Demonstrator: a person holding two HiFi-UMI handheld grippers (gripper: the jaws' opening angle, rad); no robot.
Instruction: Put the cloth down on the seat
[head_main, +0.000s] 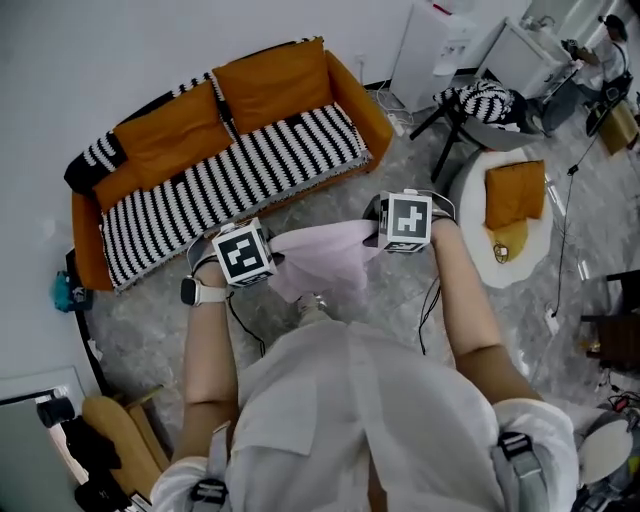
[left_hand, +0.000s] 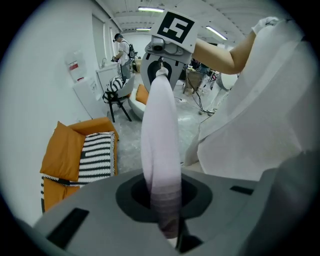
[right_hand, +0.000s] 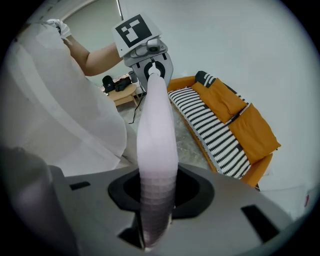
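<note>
Nearest is the person's white top (head_main: 380, 420), with both bare forearms reaching forward from it and a watch (head_main: 193, 291) on the left wrist. The left gripper (head_main: 262, 258) and the right gripper (head_main: 385, 228) are held side by side, both pointing steeply down with their marker cubes uppermost. Each has its jaws pinched together on one end of the pale pink cloth (head_main: 325, 258). In the left gripper view the fabric runs out from between the closed jaws as a narrow band to the other gripper, and the right gripper view shows the same from its side. The cloth spans the gap between the two grippers and sags in a loose fold below them. It hangs over the grey stone floor (head_main: 400, 300), short of the sofa's front edge and not on the seat.

Beyond it the orange sofa (head_main: 362, 100) stands aslant. A black-and-white striped throw (head_main: 230, 175) covers its seat from the left arm to the right, and two orange back cushions (head_main: 270, 80) lean along the back edge. Farther right is a round white chair (head_main: 470, 215) carrying an orange cushion (head_main: 515, 192). Behind it a striped cushion (head_main: 480, 100) rests on what looks like a dark stool. At the far end of the room a person (left_hand: 120, 50) stands by white cabinets.
</note>
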